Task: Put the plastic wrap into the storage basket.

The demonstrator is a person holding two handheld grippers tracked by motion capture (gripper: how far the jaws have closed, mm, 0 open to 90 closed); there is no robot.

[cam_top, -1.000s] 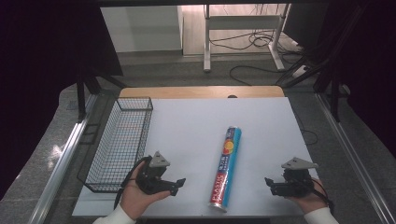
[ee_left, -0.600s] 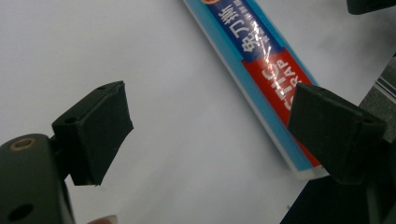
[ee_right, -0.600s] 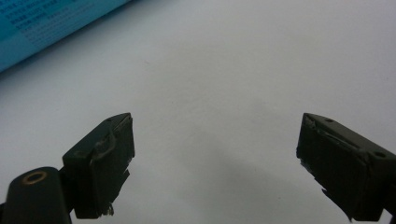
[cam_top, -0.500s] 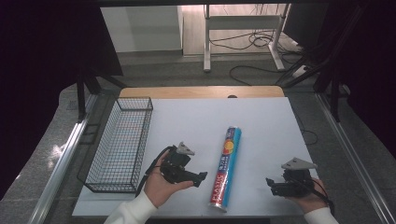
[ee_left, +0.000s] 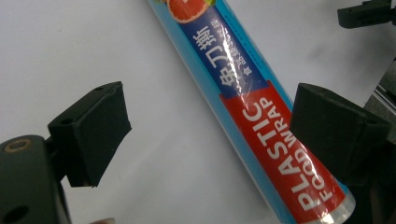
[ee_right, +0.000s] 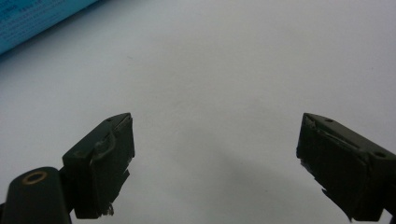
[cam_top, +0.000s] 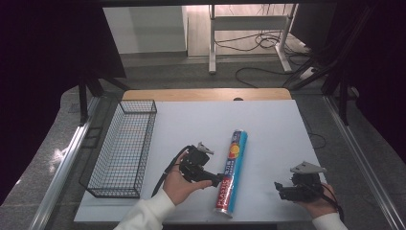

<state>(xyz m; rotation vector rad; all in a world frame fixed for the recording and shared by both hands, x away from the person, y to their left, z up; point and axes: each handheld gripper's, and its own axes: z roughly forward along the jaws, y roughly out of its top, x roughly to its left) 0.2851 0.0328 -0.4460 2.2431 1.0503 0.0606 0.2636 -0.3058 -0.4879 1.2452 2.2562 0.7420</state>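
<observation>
A long tube of plastic food wrap (cam_top: 231,170), blue with a red label end, lies on the white table (cam_top: 268,124) with its red end toward the front edge. My left gripper (cam_top: 218,181) is open and right beside the tube's lower half. In the left gripper view the wide-apart jaws stand on either side of the red "PLASTIC FOOD WRAP" label (ee_left: 280,144), not touching it. My right gripper (cam_top: 278,188) rests open near the front right of the table, with bare table between its jaws (ee_right: 215,140); a blue corner of the tube (ee_right: 32,18) shows at top left.
A black wire basket (cam_top: 122,146) stands along the table's left side. A wooden strip (cam_top: 206,94) borders the far edge. Metal rails run down both sides of the table. Cables and a desk frame lie on the floor beyond.
My left gripper has moved from the front left, near the basket, rightward and forward to the tube's lower half. The right gripper has stayed put.
</observation>
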